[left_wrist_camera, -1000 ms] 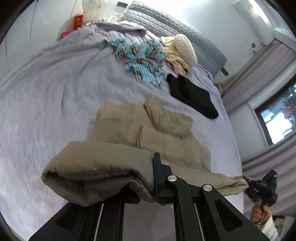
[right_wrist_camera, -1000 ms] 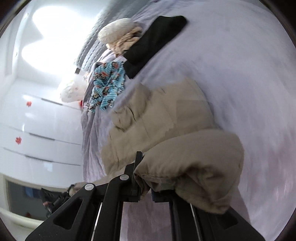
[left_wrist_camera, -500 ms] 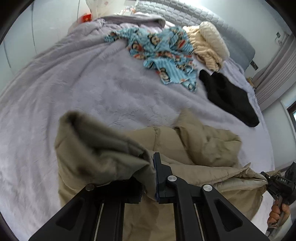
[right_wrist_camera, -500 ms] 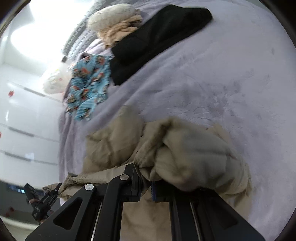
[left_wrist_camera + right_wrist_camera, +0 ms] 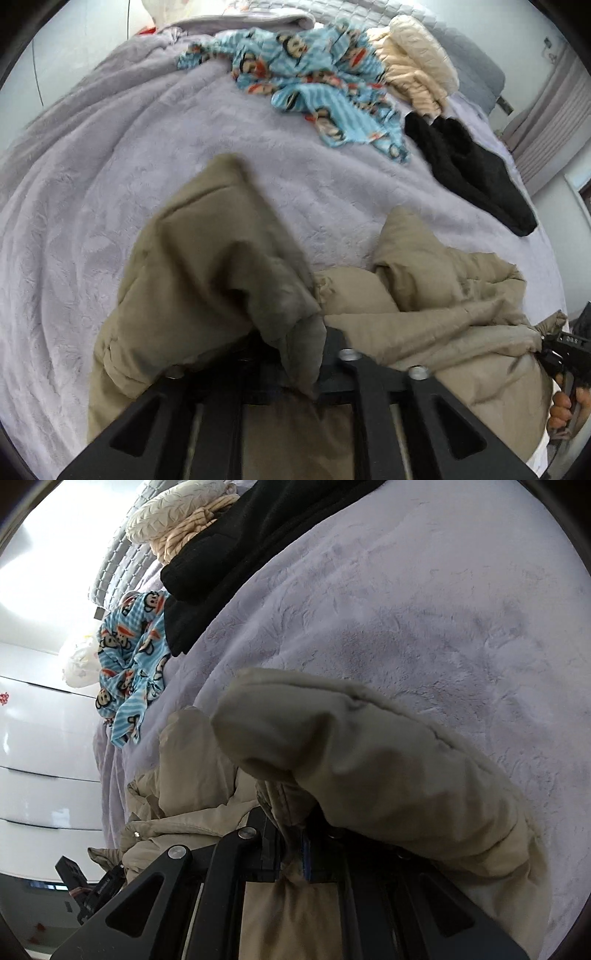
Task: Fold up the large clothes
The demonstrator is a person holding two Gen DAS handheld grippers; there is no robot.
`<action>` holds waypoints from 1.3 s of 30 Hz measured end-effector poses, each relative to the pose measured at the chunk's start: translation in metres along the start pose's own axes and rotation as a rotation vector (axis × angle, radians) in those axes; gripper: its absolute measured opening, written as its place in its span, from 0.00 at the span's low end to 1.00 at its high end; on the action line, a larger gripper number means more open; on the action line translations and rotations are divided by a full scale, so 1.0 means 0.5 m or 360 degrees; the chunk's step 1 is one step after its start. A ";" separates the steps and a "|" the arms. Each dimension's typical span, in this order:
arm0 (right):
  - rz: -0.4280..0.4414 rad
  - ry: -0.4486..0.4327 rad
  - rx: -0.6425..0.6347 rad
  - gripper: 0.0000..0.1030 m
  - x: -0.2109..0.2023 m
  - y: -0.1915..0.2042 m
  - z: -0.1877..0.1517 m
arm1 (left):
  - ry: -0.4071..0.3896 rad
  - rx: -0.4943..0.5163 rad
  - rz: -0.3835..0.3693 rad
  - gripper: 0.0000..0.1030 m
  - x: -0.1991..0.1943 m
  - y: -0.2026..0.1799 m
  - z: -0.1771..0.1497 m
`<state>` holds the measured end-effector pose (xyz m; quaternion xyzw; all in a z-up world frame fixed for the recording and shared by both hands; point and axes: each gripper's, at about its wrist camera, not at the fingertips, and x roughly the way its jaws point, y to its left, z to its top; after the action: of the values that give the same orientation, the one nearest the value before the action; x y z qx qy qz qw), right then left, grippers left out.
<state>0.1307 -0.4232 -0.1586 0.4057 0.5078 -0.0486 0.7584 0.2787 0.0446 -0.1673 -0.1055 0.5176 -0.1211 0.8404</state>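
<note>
A khaki padded jacket [image 5: 424, 317] lies bunched on the lilac bed cover [image 5: 110, 177]. My left gripper [image 5: 295, 354] is shut on one edge of the jacket, and a thick flap [image 5: 221, 266] drapes over its fingers. My right gripper [image 5: 291, 849] is shut on another edge of the same jacket [image 5: 369, 775], with a padded fold hanging over it. The right gripper and the hand on it show at the right edge of the left wrist view [image 5: 565, 354]. The left gripper shows low left in the right wrist view [image 5: 92, 890].
Further up the bed lie a blue monkey-print garment [image 5: 325, 85], a black garment [image 5: 476, 173] and a cream knit with a cream cushion [image 5: 421, 70]. A grey quilted headboard [image 5: 476, 62] stands behind. White drawers [image 5: 37, 757] are beside the bed.
Both grippers have carried the jacket's edges down and forward toward the bed. The held folds now hang lower and closer to the rest of the jacket, which is more bunched.
</note>
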 end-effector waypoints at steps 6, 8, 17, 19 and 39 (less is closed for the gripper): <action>-0.0024 -0.0092 -0.0154 0.48 -0.094 0.048 -0.014 | -0.0253 0.0089 0.0059 0.99 -0.148 -0.012 -0.010; -0.0006 -0.0150 -0.0255 0.43 -0.132 0.074 -0.037 | -0.0224 0.0117 0.0022 0.86 -0.157 -0.020 -0.011; -0.0103 0.0101 -0.0725 0.17 0.009 0.162 -0.110 | -0.0024 0.0394 0.0136 0.41 0.017 -0.119 -0.053; -0.0181 0.0025 -0.0725 0.14 0.014 0.144 -0.081 | -0.0070 0.0363 0.0203 0.41 0.029 -0.099 -0.034; -0.0344 -0.0157 -0.0234 0.09 0.031 -0.074 0.049 | -0.0027 0.0082 0.0422 0.42 0.142 0.071 0.003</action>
<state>0.1381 -0.4590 -0.1881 0.2892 0.5128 -0.1125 0.8005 0.3142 0.0563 -0.2371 -0.0156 0.5166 -0.0214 0.8558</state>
